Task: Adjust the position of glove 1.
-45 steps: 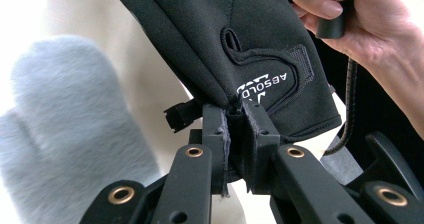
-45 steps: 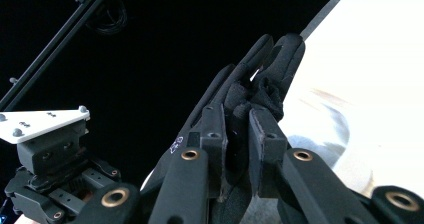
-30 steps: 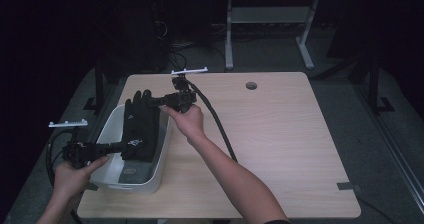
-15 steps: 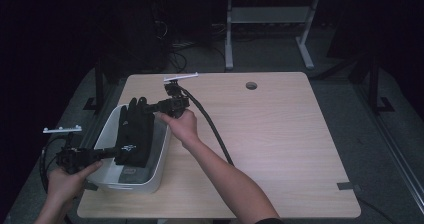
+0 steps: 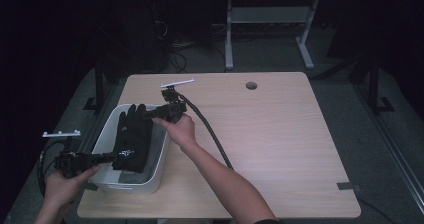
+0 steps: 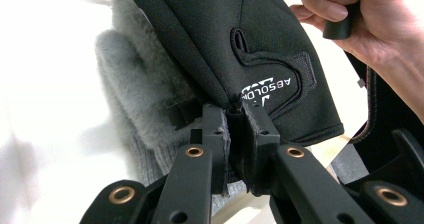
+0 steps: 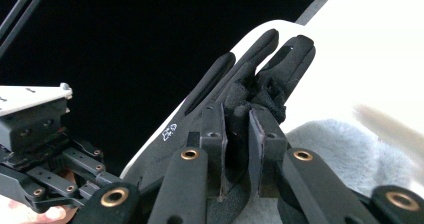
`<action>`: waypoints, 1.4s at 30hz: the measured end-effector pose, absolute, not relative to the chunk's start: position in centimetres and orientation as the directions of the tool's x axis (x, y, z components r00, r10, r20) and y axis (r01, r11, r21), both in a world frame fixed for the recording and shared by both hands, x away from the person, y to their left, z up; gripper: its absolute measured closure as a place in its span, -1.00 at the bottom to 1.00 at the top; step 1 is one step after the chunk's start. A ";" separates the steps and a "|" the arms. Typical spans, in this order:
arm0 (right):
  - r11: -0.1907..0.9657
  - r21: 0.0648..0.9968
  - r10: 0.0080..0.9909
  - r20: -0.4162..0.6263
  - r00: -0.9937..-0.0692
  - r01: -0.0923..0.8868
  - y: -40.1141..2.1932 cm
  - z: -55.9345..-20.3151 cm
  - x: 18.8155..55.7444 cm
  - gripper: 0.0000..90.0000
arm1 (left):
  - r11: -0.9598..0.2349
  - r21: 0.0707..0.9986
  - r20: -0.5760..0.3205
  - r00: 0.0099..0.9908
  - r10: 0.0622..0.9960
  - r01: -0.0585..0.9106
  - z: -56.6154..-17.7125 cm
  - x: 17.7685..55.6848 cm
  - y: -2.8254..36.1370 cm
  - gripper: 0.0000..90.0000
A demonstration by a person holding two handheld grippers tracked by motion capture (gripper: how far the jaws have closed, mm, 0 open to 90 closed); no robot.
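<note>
Black and soft, the glove (image 5: pixel 131 139) hangs stretched between the two grippers, just above the white bin (image 5: pixel 159 171) that sits on the wooden tabletop (image 5: pixel 280 149). The left gripper (image 5: pixel 116 156) has its jaws squeezed tight on the cuff end of the glove (image 6: pixel 270 59), and the right gripper (image 5: pixel 146 115) has its jaws pinched tight on the glove's finger end (image 7: pixel 265 79). Under the glove, just past the left gripper's jaws, a fluffy grey glove (image 6: pixel 135 79) lies inside the bin, and it also shows beside the right gripper's jaws (image 7: pixel 345 149).
</note>
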State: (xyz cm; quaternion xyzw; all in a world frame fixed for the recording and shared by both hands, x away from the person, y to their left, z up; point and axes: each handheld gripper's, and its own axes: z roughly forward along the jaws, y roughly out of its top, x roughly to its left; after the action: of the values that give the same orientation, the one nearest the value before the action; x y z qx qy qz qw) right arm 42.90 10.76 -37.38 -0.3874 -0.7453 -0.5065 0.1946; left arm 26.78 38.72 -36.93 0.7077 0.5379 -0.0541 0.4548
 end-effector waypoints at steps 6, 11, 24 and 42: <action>0.197 0.592 0.387 0.686 -0.616 0.782 10.9 -38.2 42.9 0.75 | -0.010 0.575 -0.570 0.410 0.712 0.818 -37.2 26.8 39.0 0.83; 0.217 0.585 0.394 0.680 -0.619 0.781 11.1 -38.6 42.9 0.75 | -0.010 0.557 -0.583 0.399 0.707 0.831 -37.7 26.7 39.0 0.83; 0.248 0.550 0.418 0.682 -0.601 0.797 11.4 -40.5 42.9 0.71 | -0.009 0.507 -0.607 0.365 0.706 0.862 -39.0 26.8 39.4 0.78; 0.212 0.558 0.423 0.688 -0.590 0.803 9.7 -39.4 43.5 0.47 | 0.024 0.535 -0.591 0.354 0.725 0.844 -37.6 27.1 40.1 0.37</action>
State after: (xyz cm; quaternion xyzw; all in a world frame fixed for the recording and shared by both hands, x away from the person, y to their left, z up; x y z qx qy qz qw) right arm 43.48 9.73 -39.36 -0.4071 -0.7526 -0.4780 0.1987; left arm 27.13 40.14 -37.64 0.6954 0.5642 -0.0677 0.4399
